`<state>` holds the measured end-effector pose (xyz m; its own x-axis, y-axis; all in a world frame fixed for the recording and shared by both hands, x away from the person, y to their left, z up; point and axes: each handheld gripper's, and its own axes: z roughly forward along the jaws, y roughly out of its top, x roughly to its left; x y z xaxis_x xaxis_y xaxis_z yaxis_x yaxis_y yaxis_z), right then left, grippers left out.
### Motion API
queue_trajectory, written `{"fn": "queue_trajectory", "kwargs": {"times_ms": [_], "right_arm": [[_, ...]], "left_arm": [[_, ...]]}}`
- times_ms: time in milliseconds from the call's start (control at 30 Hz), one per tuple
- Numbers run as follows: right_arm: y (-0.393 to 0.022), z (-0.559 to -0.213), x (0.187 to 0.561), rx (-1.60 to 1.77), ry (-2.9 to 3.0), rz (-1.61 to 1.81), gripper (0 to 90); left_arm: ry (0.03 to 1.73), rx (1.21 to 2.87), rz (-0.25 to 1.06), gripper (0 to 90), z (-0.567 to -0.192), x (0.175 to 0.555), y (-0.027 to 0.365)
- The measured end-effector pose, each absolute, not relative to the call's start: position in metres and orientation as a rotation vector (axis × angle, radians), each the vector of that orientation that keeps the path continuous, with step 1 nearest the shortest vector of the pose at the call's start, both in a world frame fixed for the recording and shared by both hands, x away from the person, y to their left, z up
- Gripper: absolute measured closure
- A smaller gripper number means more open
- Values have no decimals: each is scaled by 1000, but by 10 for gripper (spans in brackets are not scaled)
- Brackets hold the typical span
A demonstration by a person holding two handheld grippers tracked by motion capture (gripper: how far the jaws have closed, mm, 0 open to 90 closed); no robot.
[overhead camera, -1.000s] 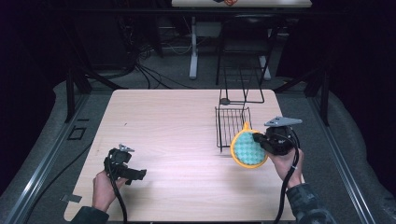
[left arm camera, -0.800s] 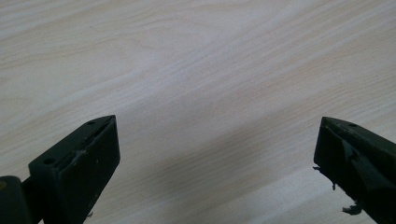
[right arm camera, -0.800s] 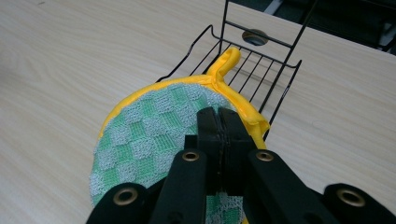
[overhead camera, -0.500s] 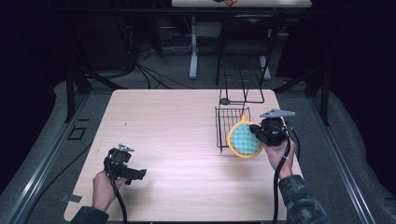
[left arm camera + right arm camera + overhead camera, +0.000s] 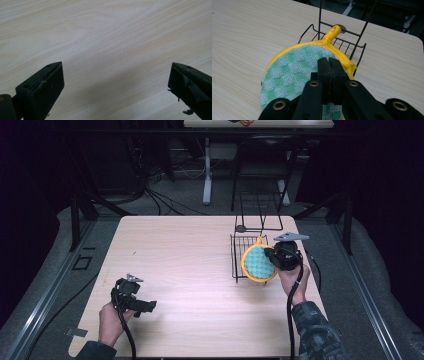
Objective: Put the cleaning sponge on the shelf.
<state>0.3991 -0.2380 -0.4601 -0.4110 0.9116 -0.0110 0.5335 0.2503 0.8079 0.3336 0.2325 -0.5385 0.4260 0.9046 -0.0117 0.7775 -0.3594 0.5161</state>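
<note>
The right gripper (image 5: 329, 65) has its jaws clamped on the yellow rim of a round green-checked pot holder (image 5: 257, 263), held over the wire rack (image 5: 241, 251) near the desk's (image 5: 190, 250) right edge. It looks light and floppy, so gripping the bound edge or its hanging loop (image 5: 332, 32) suits. The left gripper (image 5: 116, 82), jaws wide apart, is near the front-left corner

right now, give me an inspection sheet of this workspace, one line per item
Surface: pale wooden table, bare apart from the rack.
Job's things: round green-checked potholder with yellow rim and loop, held over the black wire rack at the table's right side.
Clutter: nothing seen.
Grippers: right gripper shut on the potholder's edge; left gripper open, low over bare wood at the near left.
Cables: a black cable trails from the right gripper along the forearm; more cables lie on the floor beyond the table.
Surroundings: dark room, another table's legs behind.
</note>
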Motion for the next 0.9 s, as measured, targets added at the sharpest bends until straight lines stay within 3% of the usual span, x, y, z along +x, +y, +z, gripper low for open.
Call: {"fn": "queue_trajectory", "kwargs": {"times_ms": [900], "right_arm": [[-222, -495, 436, 1273, 1953, 973, 889]], "left_arm": [[1420, 2223, 374, 2, -538, 336, 232]]}}
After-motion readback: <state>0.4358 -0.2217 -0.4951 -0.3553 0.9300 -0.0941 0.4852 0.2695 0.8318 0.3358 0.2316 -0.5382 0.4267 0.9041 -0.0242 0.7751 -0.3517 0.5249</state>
